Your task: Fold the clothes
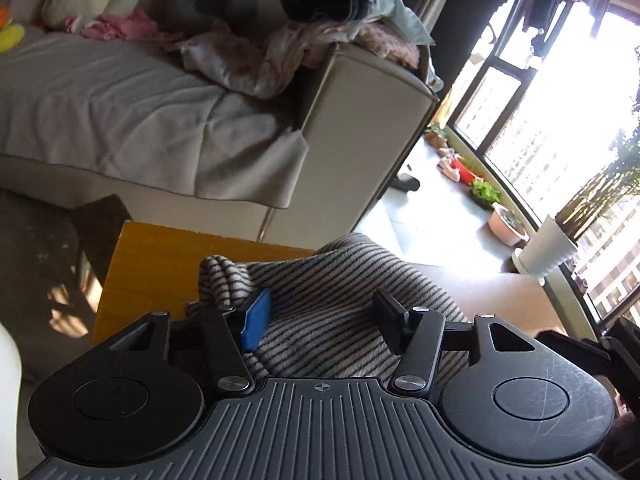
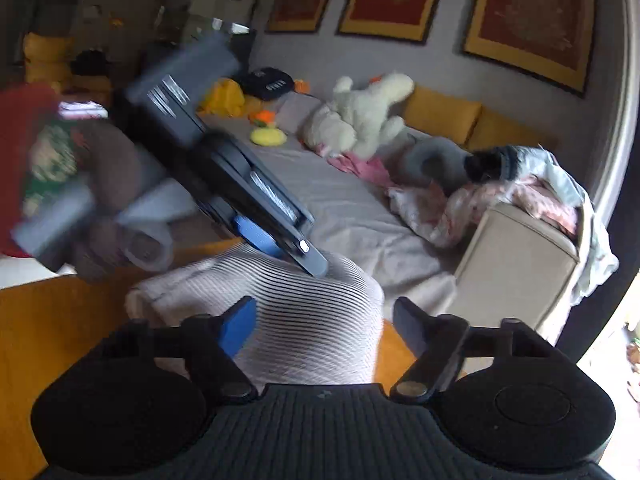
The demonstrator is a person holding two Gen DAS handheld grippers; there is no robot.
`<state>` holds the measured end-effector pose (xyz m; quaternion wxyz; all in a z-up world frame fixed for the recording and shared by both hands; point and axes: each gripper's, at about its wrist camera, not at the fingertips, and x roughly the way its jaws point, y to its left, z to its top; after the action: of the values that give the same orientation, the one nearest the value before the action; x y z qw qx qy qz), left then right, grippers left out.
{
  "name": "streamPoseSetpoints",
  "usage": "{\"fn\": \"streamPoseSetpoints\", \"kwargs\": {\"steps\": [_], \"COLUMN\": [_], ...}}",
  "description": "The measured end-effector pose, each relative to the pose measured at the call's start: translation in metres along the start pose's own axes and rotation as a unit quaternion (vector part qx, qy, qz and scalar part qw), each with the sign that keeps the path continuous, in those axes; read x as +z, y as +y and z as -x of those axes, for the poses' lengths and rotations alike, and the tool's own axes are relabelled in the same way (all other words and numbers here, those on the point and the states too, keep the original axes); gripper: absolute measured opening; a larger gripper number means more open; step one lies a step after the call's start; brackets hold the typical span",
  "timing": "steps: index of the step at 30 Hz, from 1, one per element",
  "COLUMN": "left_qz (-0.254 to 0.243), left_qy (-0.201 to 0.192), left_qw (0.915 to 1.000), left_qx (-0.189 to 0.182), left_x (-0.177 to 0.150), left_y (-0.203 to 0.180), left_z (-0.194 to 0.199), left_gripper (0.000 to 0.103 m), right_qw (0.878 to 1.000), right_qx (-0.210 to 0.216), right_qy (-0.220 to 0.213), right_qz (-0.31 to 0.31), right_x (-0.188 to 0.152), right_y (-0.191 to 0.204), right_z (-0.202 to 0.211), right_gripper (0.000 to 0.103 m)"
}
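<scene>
Spread jaws of the right gripper [image 2: 324, 326] straddle a bunched striped garment [image 2: 308, 320] on the yellow table [image 2: 60, 320], with the left gripper [image 2: 296, 258], likewise spread, at eleven o'clock.

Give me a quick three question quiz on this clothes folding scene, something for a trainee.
1. True or false: the striped garment lies on the floor.
2. What is heaped on the sofa arm? A) loose clothes B) books C) a potted plant
3. What colour is the plush toy on the sofa?

Key:
1. False: it lies on the yellow table.
2. A
3. White
</scene>
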<state>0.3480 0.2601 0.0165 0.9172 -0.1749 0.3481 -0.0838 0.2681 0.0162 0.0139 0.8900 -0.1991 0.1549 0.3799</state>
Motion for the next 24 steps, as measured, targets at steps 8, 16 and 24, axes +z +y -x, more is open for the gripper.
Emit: {"fn": "streamPoseSetpoints", "kwargs": {"steps": [8,16,24], "left_qz": [0.008,0.007,0.019], "left_qy": [0.005,-0.006,-0.005], "left_qw": [0.9999,0.9999,0.9995], "left_qx": [-0.006,-0.015,-0.027], "left_x": [0.0,-0.004,-0.003], "left_y": [0.005,0.006,0.014], "left_z": [0.001,0.001,0.003], "left_gripper": [0.061,0.061,0.061], "right_qw": [0.995,0.965,0.928], "right_qx": [0.08,0.066,0.106], "right_qy": [0.048,0.034,0.073], "right_qz": [-0.024,-0.25,-0.35], "right_x": [-0.019,-0.027,-0.056], "right_y": [0.019,-0.059,-0.071], "right_z": [-0.025,-0.001,-0.035], "right_gripper": [0.048,0.091,0.08]}}
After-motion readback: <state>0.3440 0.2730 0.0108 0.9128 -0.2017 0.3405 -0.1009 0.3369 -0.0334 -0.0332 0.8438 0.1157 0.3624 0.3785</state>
